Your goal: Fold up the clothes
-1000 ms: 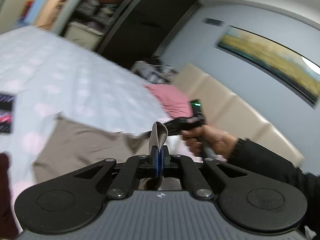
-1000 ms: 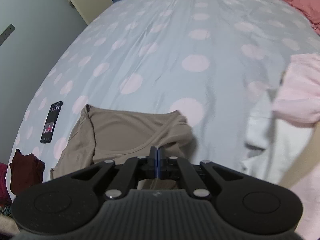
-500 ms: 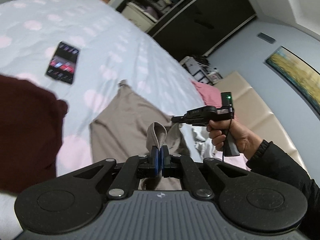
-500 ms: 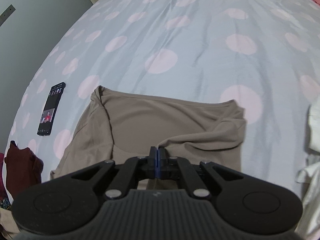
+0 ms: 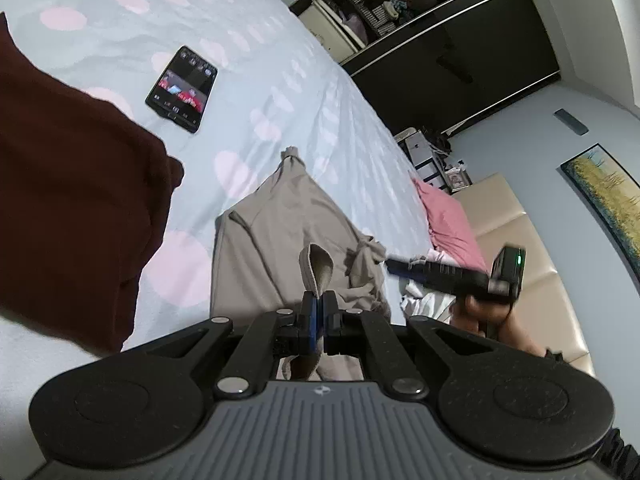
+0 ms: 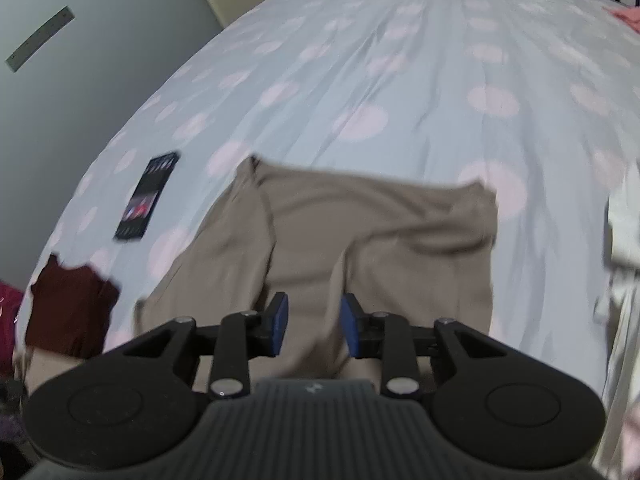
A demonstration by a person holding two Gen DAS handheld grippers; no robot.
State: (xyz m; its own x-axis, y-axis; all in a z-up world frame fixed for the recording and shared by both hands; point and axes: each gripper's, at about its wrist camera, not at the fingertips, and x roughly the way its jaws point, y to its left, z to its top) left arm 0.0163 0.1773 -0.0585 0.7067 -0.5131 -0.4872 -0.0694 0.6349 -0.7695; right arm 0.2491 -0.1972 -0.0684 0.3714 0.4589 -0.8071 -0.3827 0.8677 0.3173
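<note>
Tan and soft, the shirt (image 6: 360, 240) lies spread on the dotted bed (image 6: 400, 60), at about 3 o'clock from the phone (image 6: 146, 196). It looks light and floppy, so it will sag and bunch when lifted. The left tool (image 5: 319, 311) is squeezed together on a little fold of the shirt's edge. The right tool (image 6: 314, 322) is opening, with nothing pinched between its blue pads, just shirt lying below. I think the best spots to grab are the corners or hems, not the middle.
</note>
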